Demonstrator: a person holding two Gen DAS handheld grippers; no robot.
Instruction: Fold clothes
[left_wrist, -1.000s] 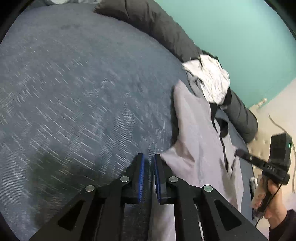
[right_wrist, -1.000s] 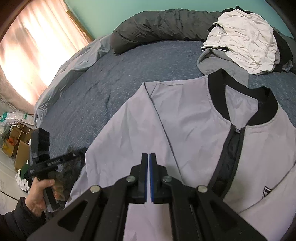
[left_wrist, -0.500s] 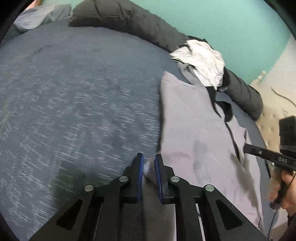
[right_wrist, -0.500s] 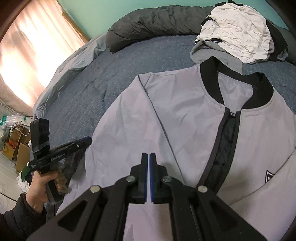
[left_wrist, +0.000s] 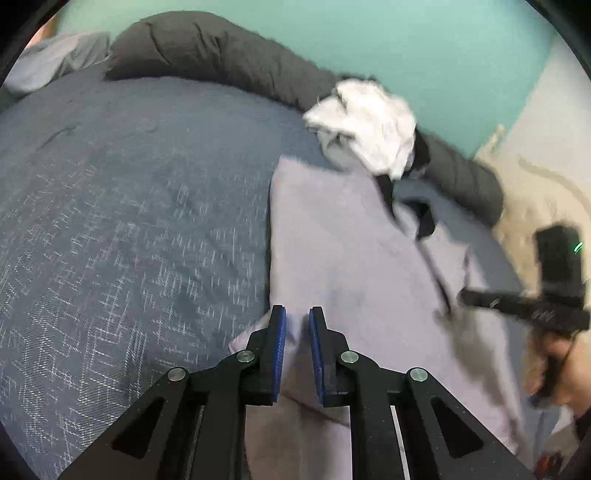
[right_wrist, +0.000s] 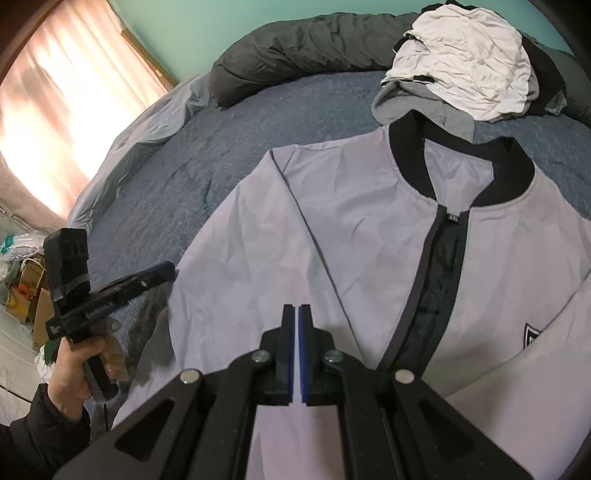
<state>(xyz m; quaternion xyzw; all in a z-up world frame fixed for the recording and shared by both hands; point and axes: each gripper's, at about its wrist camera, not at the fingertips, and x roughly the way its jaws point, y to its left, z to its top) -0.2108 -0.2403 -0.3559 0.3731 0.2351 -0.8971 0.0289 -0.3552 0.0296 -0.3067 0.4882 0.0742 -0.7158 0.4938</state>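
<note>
Your smooth grey jacket with its ribbed black collar lies flat on the speckled blue bed cover. A crumpled white shirt sits at one o'clock. Your left gripper pinches the sleeve's thin fabric; since a second ago it has drawn the sleeve in over the body. Your right gripper stays pressed together, empty, above the jacket.

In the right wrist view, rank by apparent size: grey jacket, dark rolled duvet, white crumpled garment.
1. grey jacket, though it lies nearest the camera.
2. dark rolled duvet.
3. white crumpled garment.
</note>
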